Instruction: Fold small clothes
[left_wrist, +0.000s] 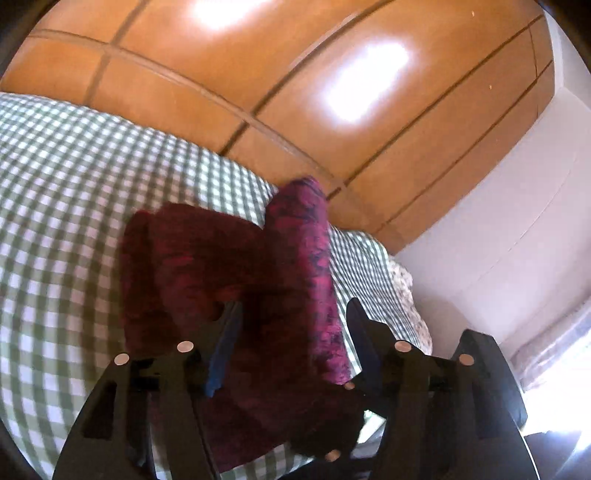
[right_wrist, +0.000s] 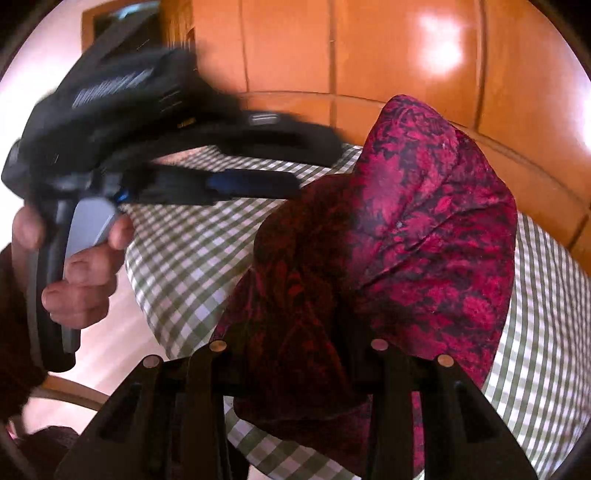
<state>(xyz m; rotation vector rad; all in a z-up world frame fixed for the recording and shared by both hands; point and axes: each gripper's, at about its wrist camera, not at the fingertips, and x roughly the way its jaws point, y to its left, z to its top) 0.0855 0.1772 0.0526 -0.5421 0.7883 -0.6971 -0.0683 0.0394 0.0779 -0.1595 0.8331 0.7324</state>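
Note:
A dark red patterned garment (left_wrist: 207, 266) lies bunched on the green-and-white checked bed sheet (left_wrist: 66, 177), with one fold standing up (left_wrist: 303, 236). In the right wrist view the garment (right_wrist: 417, 229) rises in a hump straight ahead and drapes over my right gripper (right_wrist: 295, 332). It hides the fingertips, and the gripper is shut on the cloth. My left gripper (right_wrist: 317, 166), held by a hand (right_wrist: 81, 280), hovers left of the garment with its jaws apart and only sheet showing between them. In its own view the left gripper (left_wrist: 295, 321) stands open above the cloth.
A glossy wooden wardrobe (right_wrist: 369, 48) stands right behind the bed. A white wall (left_wrist: 517, 206) and a bright window lie to the right, with floral fabric (left_wrist: 410, 295) at the bed's edge. Pale floor (right_wrist: 122, 332) shows beside the bed.

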